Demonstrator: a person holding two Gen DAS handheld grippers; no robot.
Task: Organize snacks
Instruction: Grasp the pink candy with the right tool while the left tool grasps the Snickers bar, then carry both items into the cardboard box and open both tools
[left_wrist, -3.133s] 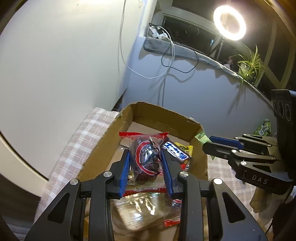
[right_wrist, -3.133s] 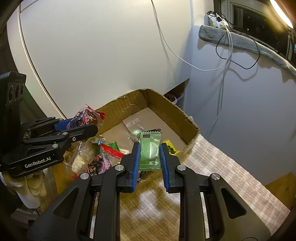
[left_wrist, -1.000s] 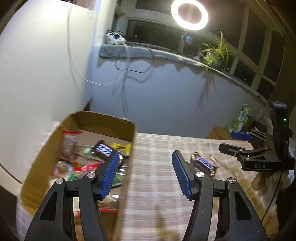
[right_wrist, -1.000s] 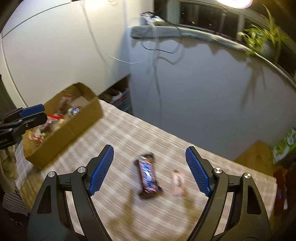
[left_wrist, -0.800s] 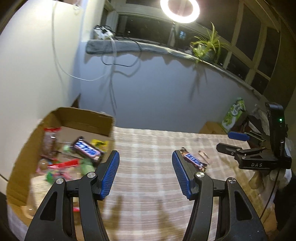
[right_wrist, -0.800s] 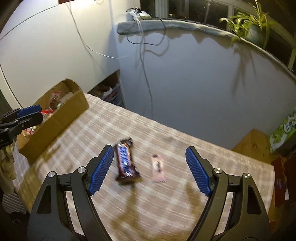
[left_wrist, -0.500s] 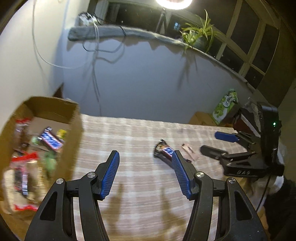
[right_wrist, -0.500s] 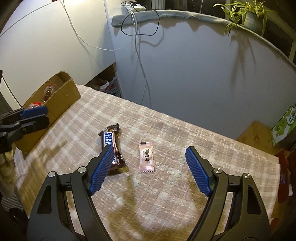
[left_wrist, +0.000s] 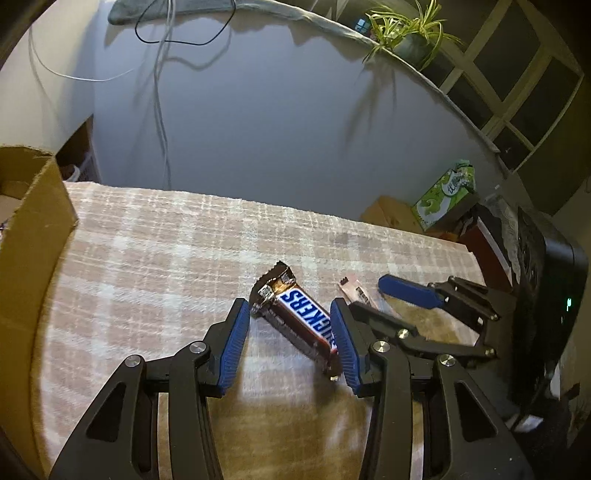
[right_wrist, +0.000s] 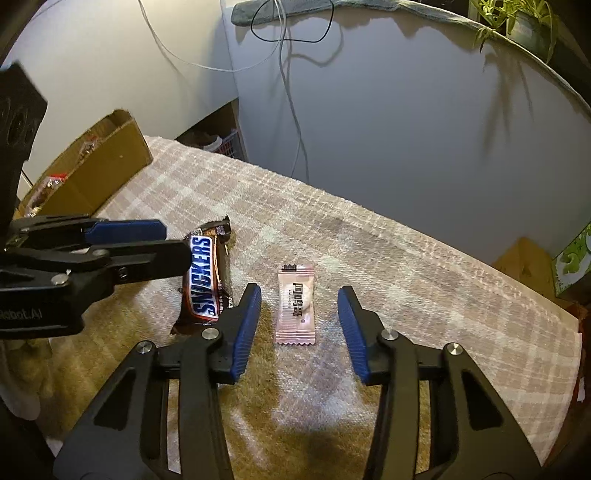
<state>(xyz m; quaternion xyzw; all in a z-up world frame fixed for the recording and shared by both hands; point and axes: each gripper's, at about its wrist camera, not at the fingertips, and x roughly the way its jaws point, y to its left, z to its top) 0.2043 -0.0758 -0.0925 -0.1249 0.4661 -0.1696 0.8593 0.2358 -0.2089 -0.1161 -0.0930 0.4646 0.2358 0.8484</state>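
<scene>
A brown Snickers bar (left_wrist: 303, 321) lies on the checked tablecloth (left_wrist: 166, 258). My left gripper (left_wrist: 290, 332) is open, with its blue pads on either side of the bar. The bar also shows in the right wrist view (right_wrist: 205, 280). A small pink candy packet (right_wrist: 296, 302) lies to the bar's right, also seen in the left wrist view (left_wrist: 354, 291). My right gripper (right_wrist: 299, 321) is open and straddles the packet. The cardboard box (right_wrist: 99, 166) with snacks inside stands at the table's left end.
The box wall (left_wrist: 26, 240) fills the left edge of the left wrist view. A green carton (left_wrist: 443, 192) and a brown box (left_wrist: 388, 214) sit beyond the table's far right. Cables (right_wrist: 291, 92) hang down the wall behind.
Both grippers let go of their snacks at the box, opened and swung right across the table. They have come down around the Snickers bar and the pink packet.
</scene>
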